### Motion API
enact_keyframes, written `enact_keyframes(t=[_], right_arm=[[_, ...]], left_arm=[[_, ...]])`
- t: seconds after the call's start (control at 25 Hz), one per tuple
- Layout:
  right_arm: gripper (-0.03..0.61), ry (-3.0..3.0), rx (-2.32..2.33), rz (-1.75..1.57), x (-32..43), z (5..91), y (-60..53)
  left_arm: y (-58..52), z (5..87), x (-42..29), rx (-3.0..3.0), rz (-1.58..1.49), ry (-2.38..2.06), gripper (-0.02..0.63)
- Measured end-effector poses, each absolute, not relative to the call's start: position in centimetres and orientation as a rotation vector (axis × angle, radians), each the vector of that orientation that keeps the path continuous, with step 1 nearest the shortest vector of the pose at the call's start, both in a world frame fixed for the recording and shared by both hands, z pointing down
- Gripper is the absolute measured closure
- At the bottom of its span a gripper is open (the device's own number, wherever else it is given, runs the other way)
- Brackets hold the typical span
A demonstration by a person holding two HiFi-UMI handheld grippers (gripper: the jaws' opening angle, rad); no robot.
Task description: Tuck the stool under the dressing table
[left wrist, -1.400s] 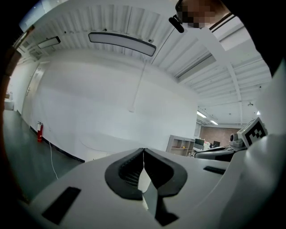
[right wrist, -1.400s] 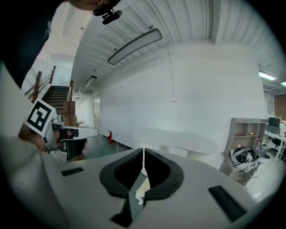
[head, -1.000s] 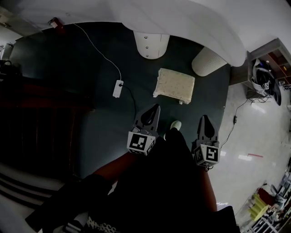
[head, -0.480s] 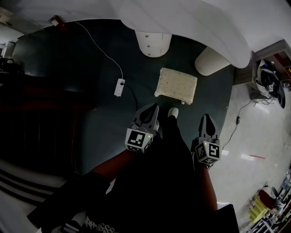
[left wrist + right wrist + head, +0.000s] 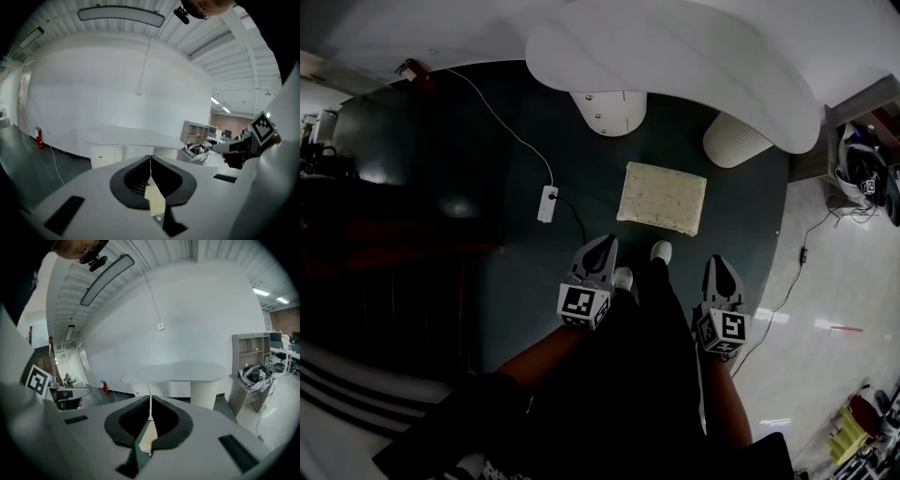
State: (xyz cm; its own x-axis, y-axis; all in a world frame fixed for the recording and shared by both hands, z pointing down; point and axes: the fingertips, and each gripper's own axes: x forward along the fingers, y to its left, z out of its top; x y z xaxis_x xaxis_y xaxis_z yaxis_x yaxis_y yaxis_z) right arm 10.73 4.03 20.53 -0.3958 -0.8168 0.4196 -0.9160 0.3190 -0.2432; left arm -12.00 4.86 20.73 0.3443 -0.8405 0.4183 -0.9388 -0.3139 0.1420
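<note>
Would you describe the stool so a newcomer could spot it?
Find the white dressing table over the dark carpet. Just before it sits the stool: the only cream, rectangular cushion, far wider than the slim white power strip to its left.

Left tongs (image 5: 605,240), right tongs (image 5: 719,260) lowered; feet (image 5: 661,251) nearer stool (image 5: 662,197).

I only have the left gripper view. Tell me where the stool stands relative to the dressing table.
Observer: In the head view, the stool stands on the dark carpet, wholly out from under the dressing table.
Operator: Report the right claw.
Observer: The right claw is shut, with nothing in it.
Operator: Name any floor hazard.
Observer: A power strip lies left of the stool, apart from it.
</note>
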Motion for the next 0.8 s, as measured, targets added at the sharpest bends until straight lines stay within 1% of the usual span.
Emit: enact_keyframes(t=[0.2,0.44,0.64,0.8], right_arm=[[0.538,-2.353,1.520,0.686,10.7,25.4,1.2],[0.539,-2.327,1.476,0.657,10.9,32.9,-1.9],[0.538,-2.272,1.508,0.677,11.8,38.8,-2.8],[0.538,-2.257,1.465,0.676,11.2,44.8,-2.5]], left_arm=[[1.9,24.2,-12.3,2.213,0.369,-1.583,0.597],[0.8,31.9,-13.0,2.160,0.484,-1.565,0.597],[0.2,36.3,-13.3,2.161,0.475,-1.544,0.597],[0.4,42.2,-13.9,2.138,0.511,-1.541,0.597]])
